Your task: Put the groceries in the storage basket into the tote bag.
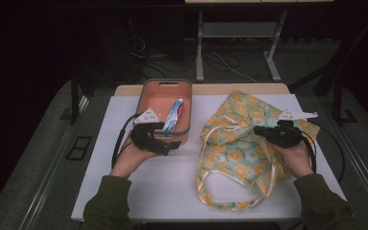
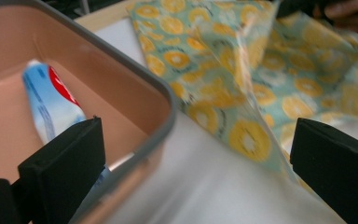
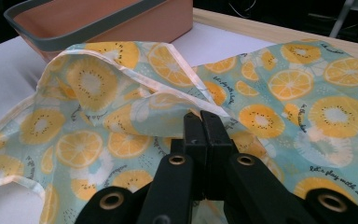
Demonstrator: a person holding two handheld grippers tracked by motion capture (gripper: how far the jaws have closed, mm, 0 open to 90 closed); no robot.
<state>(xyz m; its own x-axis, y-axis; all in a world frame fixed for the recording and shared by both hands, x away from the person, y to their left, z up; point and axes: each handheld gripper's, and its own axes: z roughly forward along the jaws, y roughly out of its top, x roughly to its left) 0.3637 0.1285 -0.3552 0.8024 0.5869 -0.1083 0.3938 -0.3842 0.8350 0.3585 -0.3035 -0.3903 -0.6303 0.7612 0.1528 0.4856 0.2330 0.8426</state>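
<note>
Progress check. I judge the job to be packing the blue-and-white toothpaste tube (image 1: 173, 115) into the thin fruit-print tote bag with yellow citrus slices on pale green (image 1: 239, 143). Little of that is done: the tube lies inside the salmon-pink plastic bin with the grey rim (image 1: 149, 86), at the bin's right side, and nothing is visible inside the bag. Left to do, as I read it: grasp the tube, lift it out, carry it across to the bag mouth, drop it in.

Left side first. My left gripper (image 1: 165, 139) sits at the near right corner of the bin. In the left gripper view its two black jaws stand wide apart with nothing between the pads; one jaw hangs over the bin's interior close to the tube's lower end (image 2: 51, 105), the other over the white table cover (image 1: 172, 182) toward the bag. No contact with the tube that I can see. The left hand (image 1: 134, 155) lies low over the table, forearm coming in from the near edge.

Right side. My right gripper (image 1: 263, 130) points left into the bag's upper half. In the right gripper view its jaws are pressed together on a fold of the bag (image 3: 121, 107), just below the pale bound edge of the opening, propping the mouth up a little. The right hand (image 1: 294, 153) rests over the bag's right portion.
</note>
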